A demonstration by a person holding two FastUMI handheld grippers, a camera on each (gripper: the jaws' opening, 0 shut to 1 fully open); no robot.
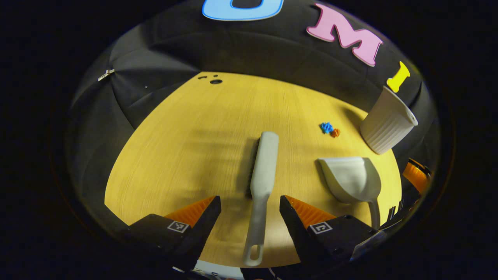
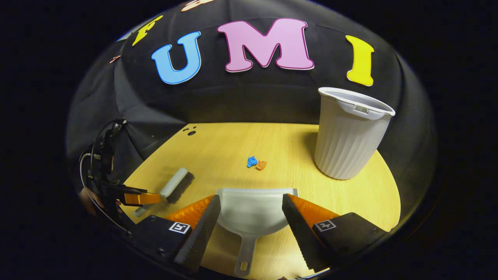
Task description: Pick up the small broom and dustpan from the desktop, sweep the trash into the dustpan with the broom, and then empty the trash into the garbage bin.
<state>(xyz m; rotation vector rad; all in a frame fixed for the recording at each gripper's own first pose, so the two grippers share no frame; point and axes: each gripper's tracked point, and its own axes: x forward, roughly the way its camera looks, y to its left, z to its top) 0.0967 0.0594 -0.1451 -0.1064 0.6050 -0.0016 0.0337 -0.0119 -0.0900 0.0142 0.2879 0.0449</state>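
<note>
Left gripper [image 1: 250, 202] — released, jaws spread wide at the bottom of the left gripper view. We see the broom's handle running between the fingers, touched by neither. The broom [image 1: 261, 182] lies flat on the wooden desktop [image 1: 175, 147], bristles along its left edge, hang-hole end at the lower centre of the frame.

Right gripper [image 2: 251, 202] — released likewise, jaws wide at the bottom of the right gripper view. Between the fingers sits the dustpan [image 2: 253, 212], mouth facing up-frame, its handle reaching down to the lower edge; the fingers flank the pan, and we cannot tell whether they graze its sides.

Trash — a blue scrap [image 2: 252, 161] and an orange scrap [image 2: 261, 165], touching each other, centre of the right gripper view, up-frame of the dustpan's mouth.

Garbage bin [image 2: 348, 136] — ribbed, pale, upright at the right of the right gripper view, well apart from the scraps. In the left gripper view it leans with the lens at the upper right.

Partly hidden: at the lower left of the right gripper view we see the left gripper with its cables, covering the middle of the broom's handle. A hand [image 2: 87, 200] behind it is dark and hard to make out.
</note>
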